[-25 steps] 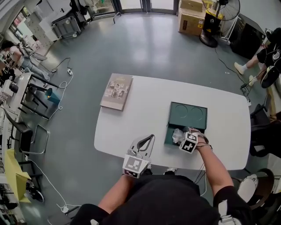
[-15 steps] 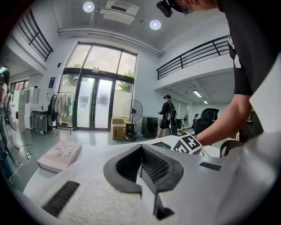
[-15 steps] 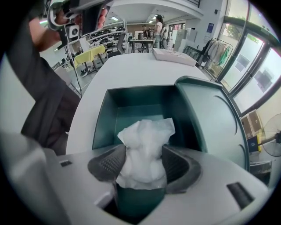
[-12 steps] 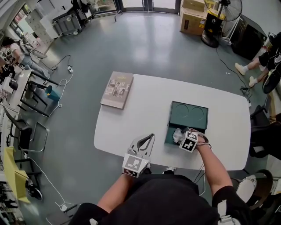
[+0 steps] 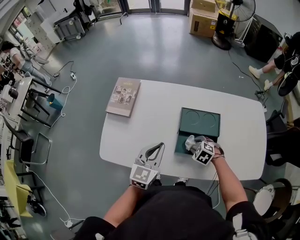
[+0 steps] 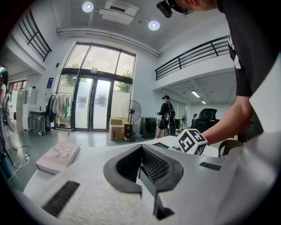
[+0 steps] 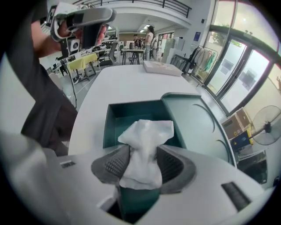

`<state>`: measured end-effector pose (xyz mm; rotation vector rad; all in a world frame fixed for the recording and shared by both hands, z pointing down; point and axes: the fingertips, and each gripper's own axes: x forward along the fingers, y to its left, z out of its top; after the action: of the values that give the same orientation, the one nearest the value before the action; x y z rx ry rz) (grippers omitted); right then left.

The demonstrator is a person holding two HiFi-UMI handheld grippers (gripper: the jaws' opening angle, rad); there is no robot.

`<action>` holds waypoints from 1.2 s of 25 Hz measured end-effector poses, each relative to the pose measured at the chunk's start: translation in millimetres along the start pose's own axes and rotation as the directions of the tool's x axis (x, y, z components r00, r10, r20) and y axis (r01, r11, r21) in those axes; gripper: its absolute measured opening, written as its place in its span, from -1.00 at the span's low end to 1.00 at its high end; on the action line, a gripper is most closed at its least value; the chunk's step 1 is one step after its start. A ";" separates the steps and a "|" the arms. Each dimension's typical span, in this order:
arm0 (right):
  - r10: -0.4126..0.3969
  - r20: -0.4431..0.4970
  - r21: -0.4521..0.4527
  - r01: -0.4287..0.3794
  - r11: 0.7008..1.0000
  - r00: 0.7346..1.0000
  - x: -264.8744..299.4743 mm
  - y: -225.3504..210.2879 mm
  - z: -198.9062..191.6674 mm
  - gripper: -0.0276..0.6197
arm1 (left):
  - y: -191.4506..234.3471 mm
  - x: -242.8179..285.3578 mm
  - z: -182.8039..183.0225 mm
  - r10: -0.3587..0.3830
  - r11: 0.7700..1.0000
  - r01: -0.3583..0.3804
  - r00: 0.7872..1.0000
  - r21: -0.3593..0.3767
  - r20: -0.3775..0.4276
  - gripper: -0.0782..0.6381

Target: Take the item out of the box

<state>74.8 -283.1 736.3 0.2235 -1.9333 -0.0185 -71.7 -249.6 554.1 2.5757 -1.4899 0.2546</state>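
A dark teal box (image 5: 180,146) lies open on the white table (image 5: 150,117), its lid (image 5: 200,123) flat behind it. A crumpled white wrapped item (image 7: 147,145) sticks up from the box (image 7: 131,115). My right gripper (image 7: 142,165) points steeply down over it. Its jaws have just been closing and both pads now pinch the item's waist. In the head view the item (image 5: 191,141) shows just ahead of the right gripper (image 5: 195,144). My left gripper (image 5: 161,146) hovers at the table's near edge, left of the box, shut and with nothing in it (image 6: 141,151).
A book (image 5: 123,96) lies at the table's far left corner (image 7: 162,67). Cardboard boxes (image 5: 204,18) and a standing fan (image 5: 232,14) are on the floor beyond. People sit at the room's edges. Chairs stand to the right of the table.
The right gripper's marker cube has tilted and shifted slightly over the box. The left gripper has stayed where it was.
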 end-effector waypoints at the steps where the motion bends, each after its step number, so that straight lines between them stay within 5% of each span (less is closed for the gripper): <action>1: -0.022 0.023 0.010 0.022 1.000 1.000 -6.8 -3.1 4.1 -0.29 | -0.4 0.7 0.4 -0.001 1.000 0.001 1.000 0.000 0.001 -0.75; 8: -0.194 0.218 0.130 0.168 0.977 0.957 -65.6 -26.2 39.8 -0.29 | -5.9 9.8 5.2 -0.019 1.000 0.019 1.000 0.006 0.009 -0.75; 14: -0.321 0.412 0.327 0.191 0.926 0.853 -125.1 -43.7 69.4 -0.29 | -8.0 16.9 12.9 -0.035 0.999 0.035 0.999 0.018 0.019 -0.75; 18: -0.415 0.531 0.453 0.166 0.876 0.739 -172.4 -55.1 87.2 -0.29 | -9.9 20.0 19.3 -0.047 0.999 0.047 0.998 0.022 0.029 -0.75; 23: -0.516 0.657 0.519 0.167 0.838 0.550 -230.7 -65.4 106.0 -0.29 | -10.3 30.7 41.1 -0.040 0.999 0.039 0.997 0.023 0.065 -0.75; 27: -0.582 0.709 0.565 0.173 0.807 0.398 -274.8 -62.9 112.3 -0.29 | 6.1 26.0 57.9 -0.010 0.999 0.004 0.995 0.052 0.104 -0.75; 30: -0.634 0.704 0.612 0.178 0.770 0.321 -294.8 -61.1 108.9 -0.29 | 14.7 23.1 70.8 0.008 0.999 -0.014 0.992 0.046 0.124 -0.75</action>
<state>85.8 -304.7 417.0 1.2839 -2.8899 -0.0702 -68.3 -291.7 491.0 2.6652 -1.5575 0.1341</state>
